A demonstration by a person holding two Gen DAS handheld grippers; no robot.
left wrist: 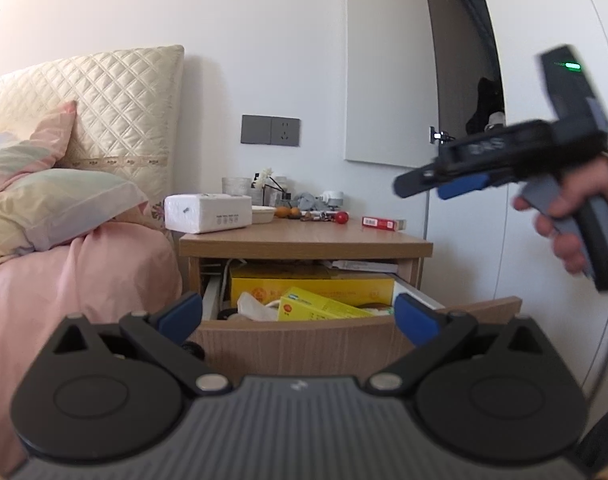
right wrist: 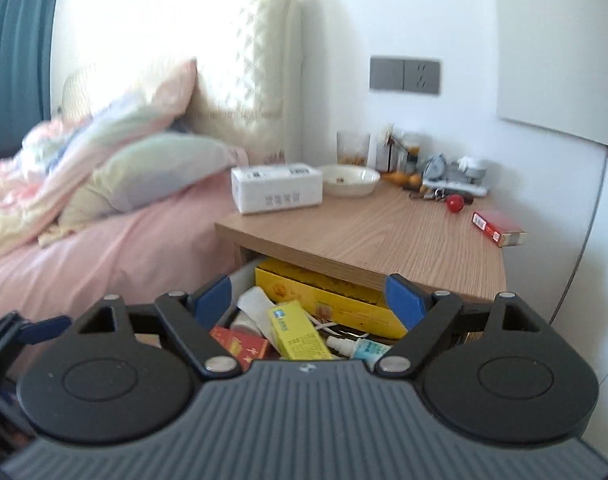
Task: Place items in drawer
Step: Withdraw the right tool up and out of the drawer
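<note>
Bedroom, wooden nightstand beside bed. Open wooden drawer seen crowded below. Small red cardboard box left on top: judged light, stiff; best gripped across narrow sides. Left gripper and right gripper spread, nothing held.

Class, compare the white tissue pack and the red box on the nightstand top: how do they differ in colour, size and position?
The white tissue pack is white with small printed marks; the red box is red with a pale end. The tissue pack is clearly bulkier; the red box is small and flat. The tissue pack sits at the bed-side edge of the nightstand; the red box lies near the opposite edge. Both are rectangular and rest outside the open drawer.
</note>
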